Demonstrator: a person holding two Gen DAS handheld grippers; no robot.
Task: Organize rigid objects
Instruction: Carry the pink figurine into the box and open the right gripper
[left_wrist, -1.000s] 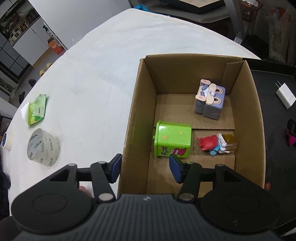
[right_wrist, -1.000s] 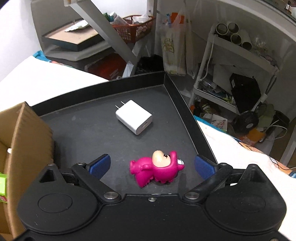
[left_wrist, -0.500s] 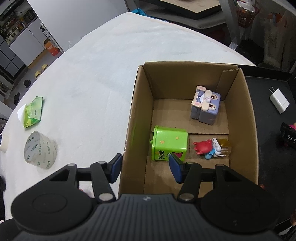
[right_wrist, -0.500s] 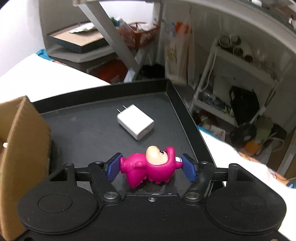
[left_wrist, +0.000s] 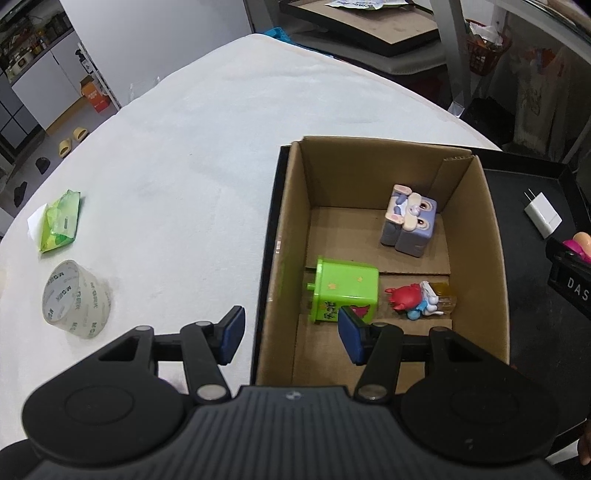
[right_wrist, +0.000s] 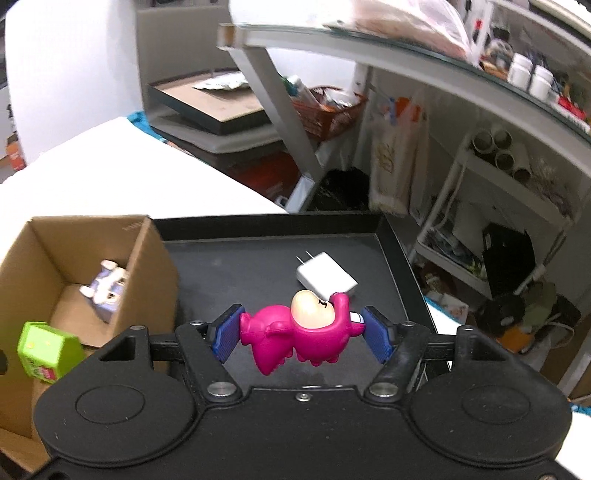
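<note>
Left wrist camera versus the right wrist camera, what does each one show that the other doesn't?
Only the left wrist view shows the tape roll, green packet, red figure and open left gripper. Only the right wrist view shows the right gripper shut on the pink figure and the cluttered shelves. Both show the cardboard box, green toy, purple cube and white charger.
</note>
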